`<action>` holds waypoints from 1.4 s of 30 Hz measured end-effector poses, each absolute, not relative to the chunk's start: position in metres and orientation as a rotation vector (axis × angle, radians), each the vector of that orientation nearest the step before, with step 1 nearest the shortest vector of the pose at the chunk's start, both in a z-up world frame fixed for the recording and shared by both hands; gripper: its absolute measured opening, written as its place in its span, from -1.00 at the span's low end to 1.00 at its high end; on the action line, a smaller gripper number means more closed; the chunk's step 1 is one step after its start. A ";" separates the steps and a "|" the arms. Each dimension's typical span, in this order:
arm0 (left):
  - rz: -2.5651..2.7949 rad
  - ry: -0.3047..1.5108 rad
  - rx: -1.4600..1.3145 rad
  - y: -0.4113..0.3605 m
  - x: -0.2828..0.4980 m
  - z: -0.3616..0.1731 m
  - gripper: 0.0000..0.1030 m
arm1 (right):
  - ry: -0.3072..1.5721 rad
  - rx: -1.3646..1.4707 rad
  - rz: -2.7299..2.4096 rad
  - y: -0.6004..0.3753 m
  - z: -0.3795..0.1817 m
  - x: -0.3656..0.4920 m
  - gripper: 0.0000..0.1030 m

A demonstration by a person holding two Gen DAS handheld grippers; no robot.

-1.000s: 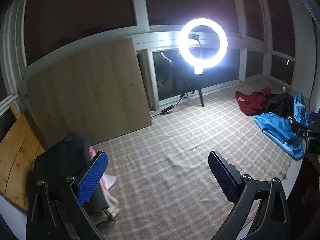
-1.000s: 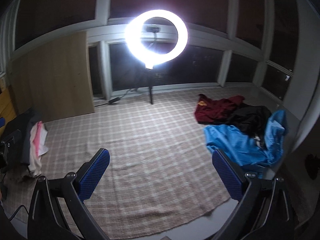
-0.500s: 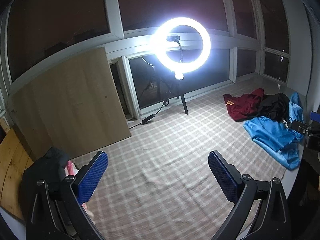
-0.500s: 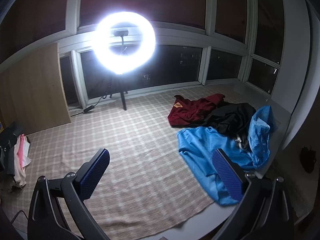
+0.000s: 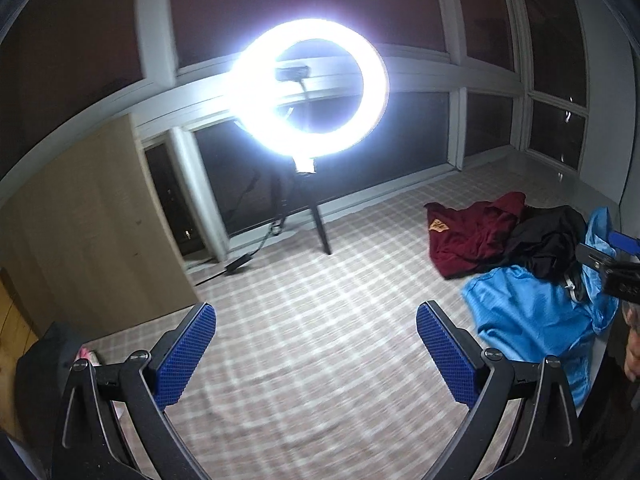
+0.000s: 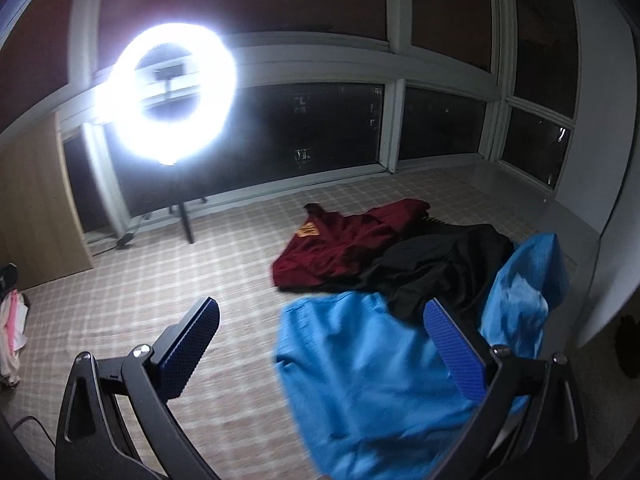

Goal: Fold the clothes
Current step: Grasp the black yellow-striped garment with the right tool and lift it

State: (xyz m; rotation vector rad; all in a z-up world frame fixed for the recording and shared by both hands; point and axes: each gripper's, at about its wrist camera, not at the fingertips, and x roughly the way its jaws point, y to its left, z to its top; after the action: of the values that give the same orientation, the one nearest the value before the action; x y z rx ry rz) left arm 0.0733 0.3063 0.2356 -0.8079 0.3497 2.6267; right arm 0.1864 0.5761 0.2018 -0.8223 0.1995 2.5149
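A heap of unfolded clothes lies at the right of the plaid mat (image 5: 320, 320): a bright blue garment (image 6: 372, 380), a black one (image 6: 440, 268) and a maroon one (image 6: 348, 236). The heap also shows in the left wrist view, with the blue garment (image 5: 528, 316), the black one (image 5: 552, 240) and the maroon one (image 5: 472, 232). My right gripper (image 6: 320, 348) is open and empty, above the blue garment's near left edge. My left gripper (image 5: 316, 352) is open and empty over bare mat, left of the heap. The right gripper's body (image 5: 612, 268) shows at the left view's right edge.
A lit ring light (image 5: 312, 88) on a tripod stands at the back by dark windows. A wooden board (image 5: 92, 232) leans at the left. A dark and pink pile of clothes (image 5: 60, 360) lies at the mat's left edge; it also shows in the right wrist view (image 6: 12, 332).
Both grippers have swung to the right toward the clothes heap, which now looks larger and nearer. The left pile has slid toward the frame edges. Both jaws stayed open.
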 end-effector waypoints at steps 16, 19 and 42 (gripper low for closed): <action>2.649 0.408 -0.882 0.363 0.041 0.242 0.96 | 0.188 -1.245 2.252 0.812 0.100 0.097 0.86; 2.679 0.416 -0.882 0.353 0.036 0.247 0.96 | 0.123 -1.219 2.313 0.807 0.104 0.100 -0.40; 2.988 0.271 -0.822 0.152 0.086 0.286 0.96 | 0.437 -0.592 3.100 0.600 0.368 0.133 -0.91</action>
State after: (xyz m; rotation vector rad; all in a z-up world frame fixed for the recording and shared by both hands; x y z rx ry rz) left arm 0.0856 0.1517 0.2861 -0.8221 0.2708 2.9876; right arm 0.1330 0.6003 0.3681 -0.5924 0.4372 3.1000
